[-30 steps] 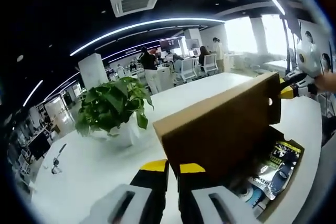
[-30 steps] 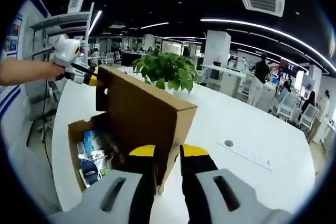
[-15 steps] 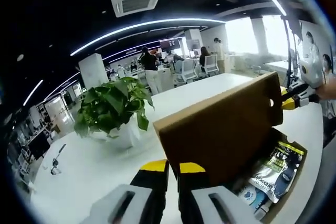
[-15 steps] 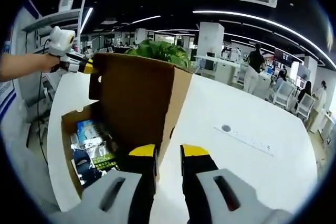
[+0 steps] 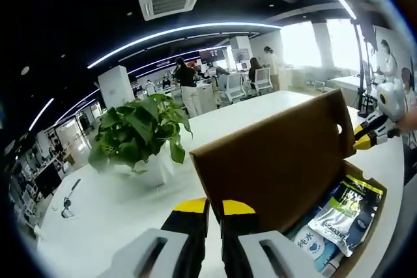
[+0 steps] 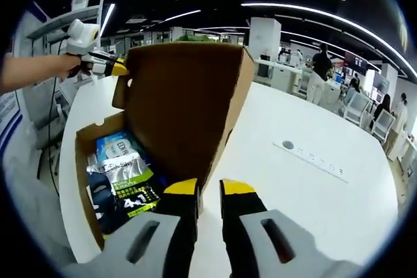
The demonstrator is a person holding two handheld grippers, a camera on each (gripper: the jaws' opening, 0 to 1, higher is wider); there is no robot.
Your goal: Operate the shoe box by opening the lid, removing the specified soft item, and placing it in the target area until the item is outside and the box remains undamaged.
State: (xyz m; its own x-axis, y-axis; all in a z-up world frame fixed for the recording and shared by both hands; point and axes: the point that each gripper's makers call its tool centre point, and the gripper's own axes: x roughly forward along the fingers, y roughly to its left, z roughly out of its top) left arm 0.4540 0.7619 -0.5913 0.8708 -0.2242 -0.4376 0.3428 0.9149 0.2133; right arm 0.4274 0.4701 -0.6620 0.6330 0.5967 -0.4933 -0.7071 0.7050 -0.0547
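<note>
Soft item: glossy printed soft pouches [image 6: 120,174], blue, silver and black, lying flat on the floor of the brown corrugated-cardboard shoe box [image 6: 83,161]; also seen in the left gripper view [image 5: 345,209]. The long axis of the pouches is judged to run along the box's length, from one gripper's end towards the other's.

Lid: brown cardboard hinged lid [image 6: 186,105], raised close to upright along the box's far long side, so the opening lies bare on the person's side.

Right gripper [image 6: 208,190]: yellow-tipped jaws drawn close together at the lid's near edge, apparently pinching its corner; the contact is hidden behind the jaws. The pouches lie just beside and below, on the camera's left.

Left gripper [image 5: 215,209]: jaws likewise nearly closed at the opposite end of the lid, also seen from across the box [image 6: 111,66].

Judgement: the right gripper is taken to be the nearer to the pouches; a descent past the lid's inner face is required.

Surface: white table [image 6: 306,193].
</note>
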